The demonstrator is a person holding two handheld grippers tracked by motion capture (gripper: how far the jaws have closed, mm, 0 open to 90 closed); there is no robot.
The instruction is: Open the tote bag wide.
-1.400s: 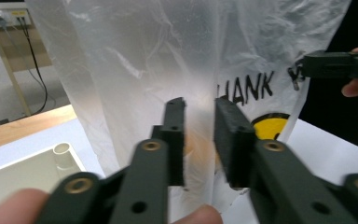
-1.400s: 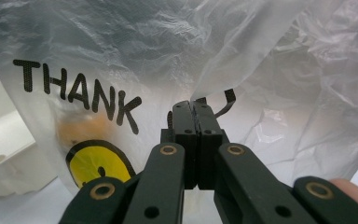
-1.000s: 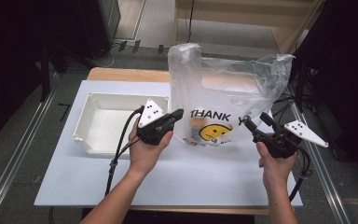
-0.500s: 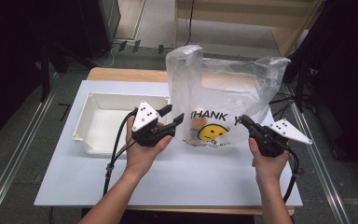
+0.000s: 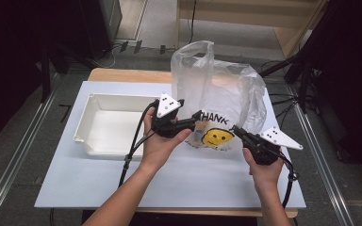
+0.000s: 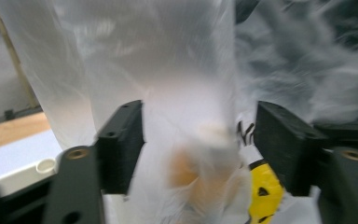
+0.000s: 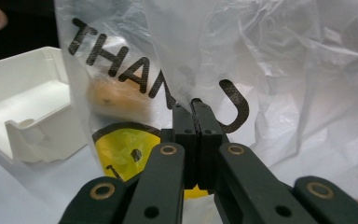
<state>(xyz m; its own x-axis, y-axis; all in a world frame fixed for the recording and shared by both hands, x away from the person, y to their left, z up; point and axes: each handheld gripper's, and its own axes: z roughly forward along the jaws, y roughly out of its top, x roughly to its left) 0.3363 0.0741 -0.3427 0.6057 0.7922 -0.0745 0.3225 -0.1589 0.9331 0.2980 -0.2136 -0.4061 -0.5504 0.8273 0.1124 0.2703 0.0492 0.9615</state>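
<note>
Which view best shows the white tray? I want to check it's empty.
The high view: the whole white tray is seen from above, nothing inside. The right gripper view catches one end; the left gripper view just a rim corner.

Left gripper (image 5: 192, 123) with fingers (image 6: 120, 142) spread wide apart; right gripper (image 5: 235, 130) with fingers (image 7: 184, 126) pressed together.

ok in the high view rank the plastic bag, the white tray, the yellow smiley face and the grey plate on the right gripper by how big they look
1. plastic bag and white tray: too similar to rank
2. grey plate on the right gripper
3. yellow smiley face, nearly the plate's size and partly crumpled, so this order is unsure
</note>
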